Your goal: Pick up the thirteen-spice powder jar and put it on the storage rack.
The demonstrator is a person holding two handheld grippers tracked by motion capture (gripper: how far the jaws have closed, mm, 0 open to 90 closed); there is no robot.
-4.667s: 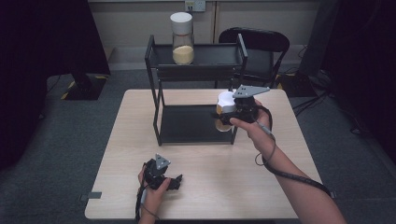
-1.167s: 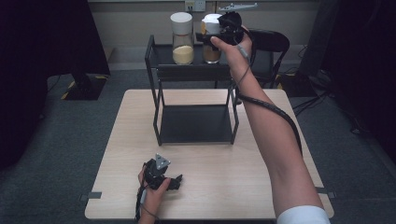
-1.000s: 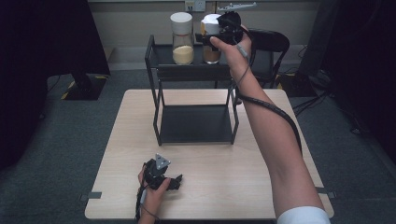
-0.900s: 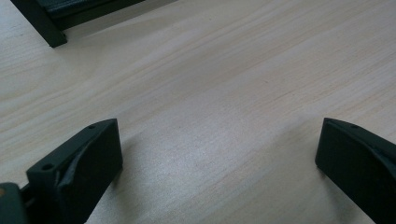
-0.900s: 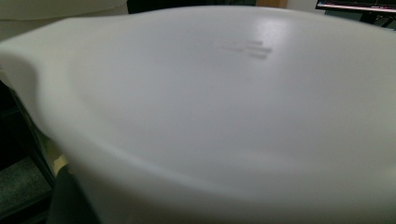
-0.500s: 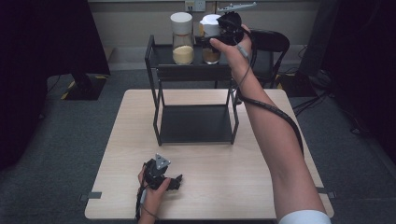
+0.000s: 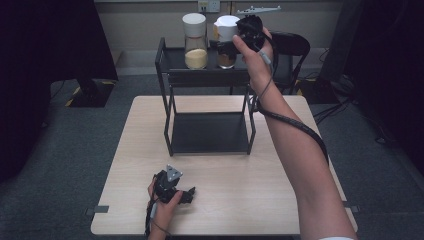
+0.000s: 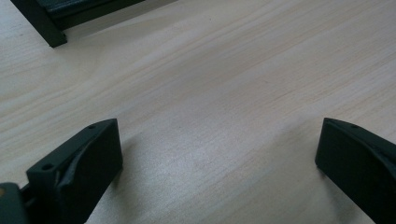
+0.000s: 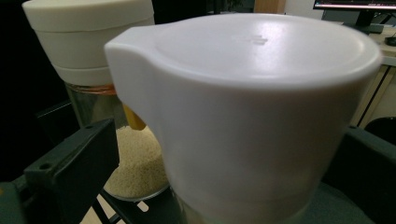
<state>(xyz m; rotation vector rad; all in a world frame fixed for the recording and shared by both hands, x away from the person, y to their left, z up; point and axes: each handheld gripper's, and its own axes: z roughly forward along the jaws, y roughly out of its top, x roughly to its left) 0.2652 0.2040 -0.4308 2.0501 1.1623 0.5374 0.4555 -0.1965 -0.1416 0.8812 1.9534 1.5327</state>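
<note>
On the wooden table [image 7: 280,165] stands a black rack [image 7: 210,80]; its top shelf carries two white-lidded jars: one [image 7: 195,44] holds pale grains, the other [image 7: 226,41] brownish contents, jaws of the right gripper [image 7: 231,46] flanking it, grip uncertain. The left gripper [image 7: 186,195] rests spread wide on the table.

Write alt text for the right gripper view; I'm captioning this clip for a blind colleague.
A white-lidded jar sits close up between the right gripper's two black jaws, which flank its sides. Behind it on the left stands a second white-lidded jar partly filled with pale grains, on a dark shelf.
</note>
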